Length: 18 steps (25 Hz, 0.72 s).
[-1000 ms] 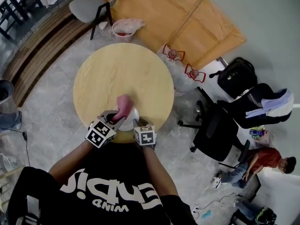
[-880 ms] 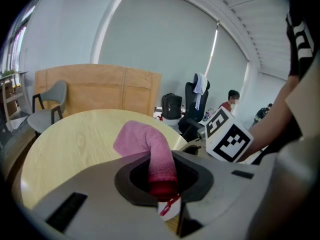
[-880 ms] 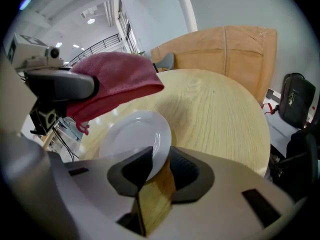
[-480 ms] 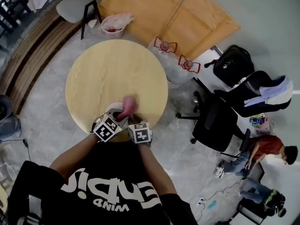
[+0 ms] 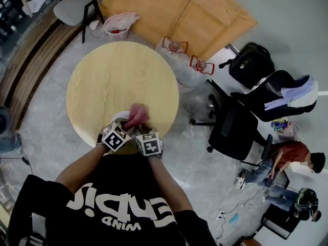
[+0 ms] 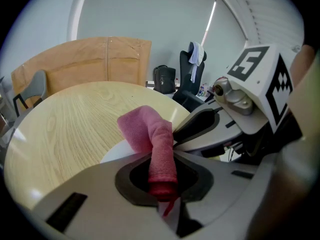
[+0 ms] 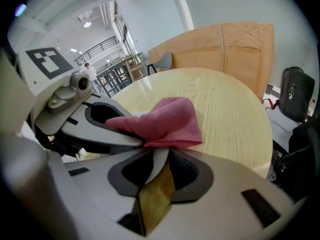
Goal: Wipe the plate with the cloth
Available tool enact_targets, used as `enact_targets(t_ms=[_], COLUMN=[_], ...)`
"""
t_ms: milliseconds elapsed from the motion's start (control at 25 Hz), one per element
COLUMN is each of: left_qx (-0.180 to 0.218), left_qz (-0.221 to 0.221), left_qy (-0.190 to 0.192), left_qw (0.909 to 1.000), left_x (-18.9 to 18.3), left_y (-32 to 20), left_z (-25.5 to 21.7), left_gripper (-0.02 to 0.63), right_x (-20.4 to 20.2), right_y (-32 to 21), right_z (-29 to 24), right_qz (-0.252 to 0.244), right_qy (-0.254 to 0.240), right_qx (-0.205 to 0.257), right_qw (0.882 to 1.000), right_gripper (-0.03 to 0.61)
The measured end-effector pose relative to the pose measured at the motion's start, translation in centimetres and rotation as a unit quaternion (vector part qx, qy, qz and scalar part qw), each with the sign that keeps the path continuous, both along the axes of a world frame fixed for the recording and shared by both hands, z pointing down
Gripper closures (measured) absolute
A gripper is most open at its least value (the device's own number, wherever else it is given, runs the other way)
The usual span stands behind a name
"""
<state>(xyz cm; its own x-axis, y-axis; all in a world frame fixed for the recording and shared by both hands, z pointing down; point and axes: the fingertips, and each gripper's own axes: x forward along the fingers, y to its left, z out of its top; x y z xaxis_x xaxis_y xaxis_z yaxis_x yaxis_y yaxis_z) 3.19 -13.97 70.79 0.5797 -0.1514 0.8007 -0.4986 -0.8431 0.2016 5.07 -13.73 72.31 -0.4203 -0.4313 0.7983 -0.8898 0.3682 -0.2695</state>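
A white plate [image 5: 120,116] lies at the near edge of the round wooden table [image 5: 118,76]. My right gripper [image 5: 140,130] is shut on the plate's near rim [image 7: 158,165], which shows edge-on between its pads. A pink cloth [image 5: 137,113] sits bunched on the plate, and my left gripper [image 5: 128,128] is shut on its lower end [image 6: 161,176]. The cloth [image 7: 167,120] folds over just ahead of the right jaws. Both grippers sit side by side, almost touching. Most of the plate is hidden under the cloth and grippers.
A black office chair [image 5: 233,132] stands right of the table, a black bag [image 5: 251,63] beyond it. A person [image 5: 287,160] sits on the floor at the far right. A grey chair [image 5: 74,6], a white basket [image 5: 115,27] and a large wooden board [image 5: 174,9] lie behind the table.
My left gripper has come down with the cloth, which now lies lower on the plate and closer to the right gripper. The right gripper has kept its place at the rim.
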Motion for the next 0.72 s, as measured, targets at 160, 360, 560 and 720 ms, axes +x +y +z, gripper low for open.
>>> enact_targets(t_ms=[160, 360, 560, 720], left_qx=[0.0, 0.006, 0.02, 0.022], left_qz=[0.003, 0.016, 0.015, 0.008], left_qy=[-0.013, -0.026, -0.036, -0.042], left_qw=[0.9999, 0.9995, 0.999, 0.9988], left_x=[0.2, 0.1, -0.5, -1.4], left_y=[-0.1, -0.1, -0.1, -0.6], left_z=[0.5, 0.4, 0.5, 0.4], left_gripper=[0.563, 0.563, 0.563, 0.563], right_x=[0.0, -0.1, -0.2, -0.2], right_y=[-0.1, -0.2, 0.0, 0.1], right_z=[0.1, -0.1, 0.0, 0.0], right_qz=[0.0, 0.006, -0.001, 0.001], right_qy=[0.0, -0.008, 0.0, -0.004], right_qx=[0.005, 0.01, 0.009, 0.007], right_qw=[1.0, 1.0, 1.0, 1.0], right_gripper=[0.463, 0.463, 0.463, 0.463])
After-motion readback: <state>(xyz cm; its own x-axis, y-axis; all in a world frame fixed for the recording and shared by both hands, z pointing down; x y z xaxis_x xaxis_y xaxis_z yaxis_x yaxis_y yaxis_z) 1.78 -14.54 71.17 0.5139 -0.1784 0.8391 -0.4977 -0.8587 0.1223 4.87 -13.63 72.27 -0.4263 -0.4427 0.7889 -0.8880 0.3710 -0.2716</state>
